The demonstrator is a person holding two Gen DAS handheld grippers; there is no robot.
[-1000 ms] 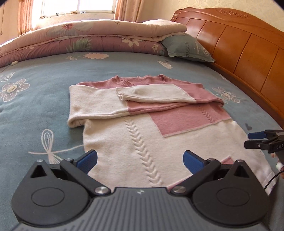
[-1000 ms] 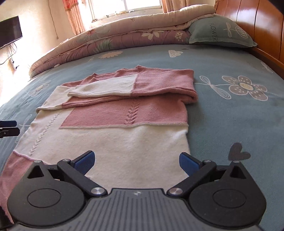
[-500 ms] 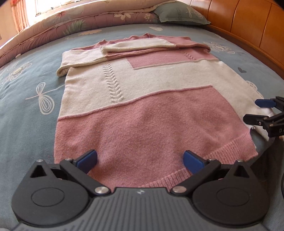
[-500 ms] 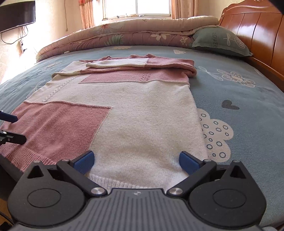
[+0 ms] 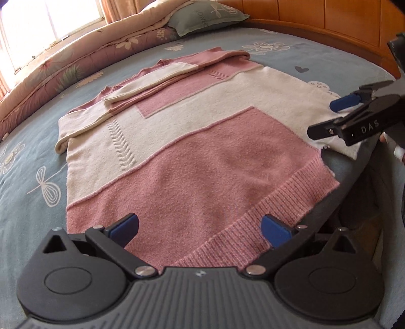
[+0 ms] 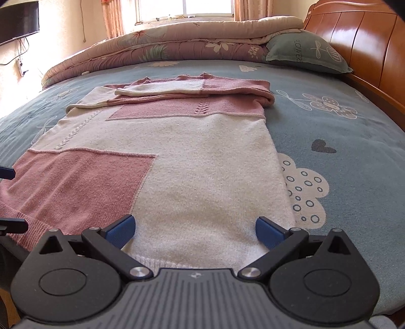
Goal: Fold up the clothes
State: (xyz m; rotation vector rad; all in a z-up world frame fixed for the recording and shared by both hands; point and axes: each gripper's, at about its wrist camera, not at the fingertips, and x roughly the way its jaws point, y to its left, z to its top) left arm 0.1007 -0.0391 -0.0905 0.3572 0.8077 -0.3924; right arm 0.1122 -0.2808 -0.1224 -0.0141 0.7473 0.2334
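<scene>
Bed: blue-grey flowered sheet (image 6: pixel 341 131) is covering the mattress, with a wooden headboard (image 6: pixel 359 48) standing along the right side.
Far end: rolled floral quilt (image 6: pixel 177 43) is lying below the window (image 6: pixel 184 7), and a grey-green pillow (image 6: pixel 306 54) is resting beside it against the headboard.
Sweater: pink and cream knit sweater (image 5: pixel 192 141) is lying flat on the bed, its sleeves folded across the chest at the far end and its ribbed hem (image 5: pixel 265 220) reaching the near edge of the bed.
Left gripper: left gripper (image 5: pixel 200 226) is hovering over the pink hem corner, jaws spread wide and gripping nothing.
Right gripper: right gripper (image 6: pixel 195 227) is hovering over the cream hem corner, jaws likewise spread wide and empty; from the left wrist view it is showing at the right edge, just above the cream corner.
Wall: dark screen (image 6: pixel 17 20) is hanging at the upper left.
</scene>
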